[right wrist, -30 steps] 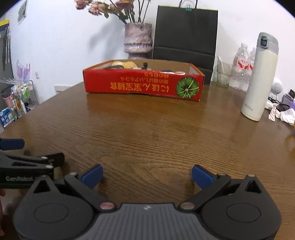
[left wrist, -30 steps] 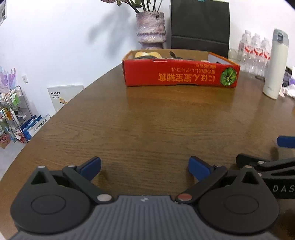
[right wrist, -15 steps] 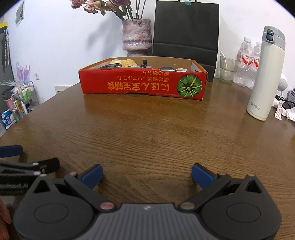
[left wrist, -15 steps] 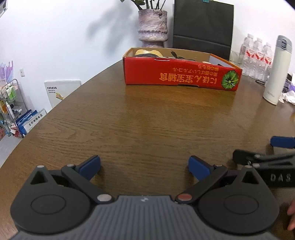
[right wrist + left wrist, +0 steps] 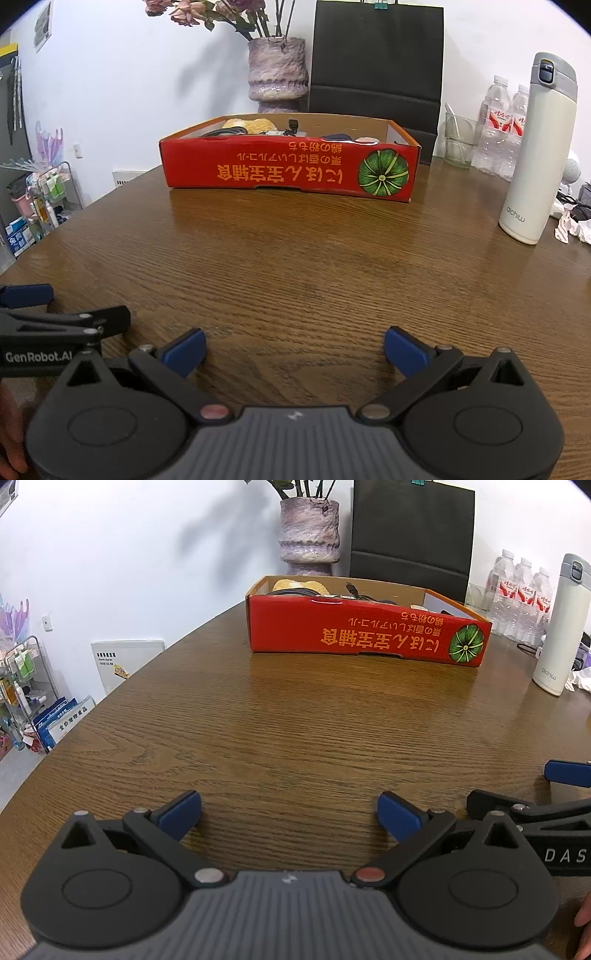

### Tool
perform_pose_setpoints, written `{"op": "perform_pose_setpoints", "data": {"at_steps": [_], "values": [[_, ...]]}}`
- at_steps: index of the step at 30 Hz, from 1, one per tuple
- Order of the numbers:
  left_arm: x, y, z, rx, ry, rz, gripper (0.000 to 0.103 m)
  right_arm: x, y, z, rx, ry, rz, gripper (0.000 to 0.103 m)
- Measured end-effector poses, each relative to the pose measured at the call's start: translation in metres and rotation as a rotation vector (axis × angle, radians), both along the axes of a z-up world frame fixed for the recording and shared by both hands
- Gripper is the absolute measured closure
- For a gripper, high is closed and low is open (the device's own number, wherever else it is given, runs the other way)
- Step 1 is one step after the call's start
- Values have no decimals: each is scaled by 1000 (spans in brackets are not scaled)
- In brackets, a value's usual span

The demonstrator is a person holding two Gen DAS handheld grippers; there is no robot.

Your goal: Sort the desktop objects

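While the red cardboard box [image 5: 290, 168] sits at the far middle of the wooden bench [image 5: 295, 266], it holds a yellowish lump, dark cables and some small items I cannot make out. My left tool [image 5: 290, 812] and right tool [image 5: 295, 349] rest side by side near the bench's near edge, each spread wide and holding nothing. A white flask [image 5: 537, 151] stands right of the box.

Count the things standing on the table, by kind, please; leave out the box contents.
Red cardboard box: 1
White thermos: 1
Water bottles: 3
Glass cup: 1
Vase: 1
Total: 7
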State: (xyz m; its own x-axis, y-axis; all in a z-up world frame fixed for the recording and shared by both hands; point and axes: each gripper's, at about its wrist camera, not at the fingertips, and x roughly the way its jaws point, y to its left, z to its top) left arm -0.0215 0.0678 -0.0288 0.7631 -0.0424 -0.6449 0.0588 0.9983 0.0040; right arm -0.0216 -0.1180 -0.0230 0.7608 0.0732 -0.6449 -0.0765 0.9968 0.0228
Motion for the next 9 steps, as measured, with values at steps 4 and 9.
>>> {"op": "perform_pose_setpoints", "data": {"at_steps": [4, 9], "values": [[0, 0, 0, 0, 0, 0, 0, -1, 1, 0, -3, 0, -9, 0], [0, 0, 0, 0, 0, -2, 0, -1, 0, 0, 0, -1, -11, 0]]}}
